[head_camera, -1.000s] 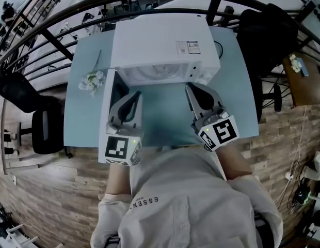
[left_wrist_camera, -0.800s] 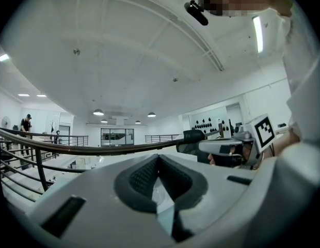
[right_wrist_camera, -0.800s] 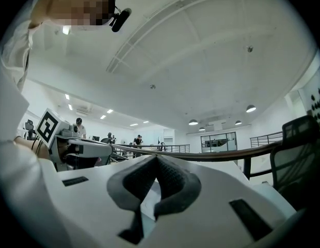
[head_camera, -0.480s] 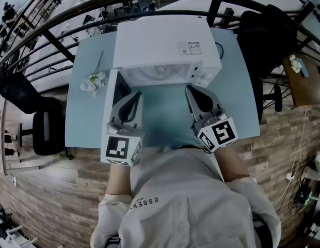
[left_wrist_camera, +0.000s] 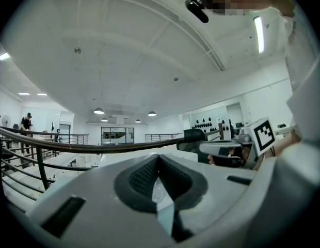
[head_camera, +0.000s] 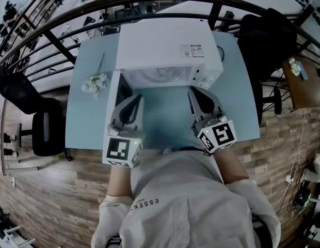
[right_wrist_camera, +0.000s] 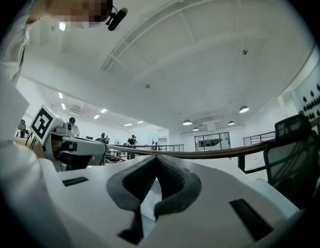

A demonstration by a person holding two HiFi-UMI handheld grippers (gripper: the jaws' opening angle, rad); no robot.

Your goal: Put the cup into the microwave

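Observation:
A white microwave (head_camera: pixel 168 43) stands at the back of the light blue table (head_camera: pixel 165 123), its door (head_camera: pixel 114 89) swung open to the left. Inside the cavity a pale round shape (head_camera: pixel 162 75) shows; I cannot tell whether it is the cup. My left gripper (head_camera: pixel 134 100) (left_wrist_camera: pixel 159 158) hovers in front of the open door, its jaws closed together with nothing between them. My right gripper (head_camera: pixel 195 92) (right_wrist_camera: pixel 157 159) is at the microwave's right front corner, also shut and empty. Both point level toward the microwave.
A small bunch of white flowers (head_camera: pixel 94 81) lies on the table left of the door. A dark curved railing (head_camera: pixel 72 19) runs behind the table. Black chairs stand at the left (head_camera: pixel 46 130) and back right (head_camera: pixel 266 32). The floor is wood.
Both grippers stay where they were, shut and empty. Only the head view has shifted slightly.

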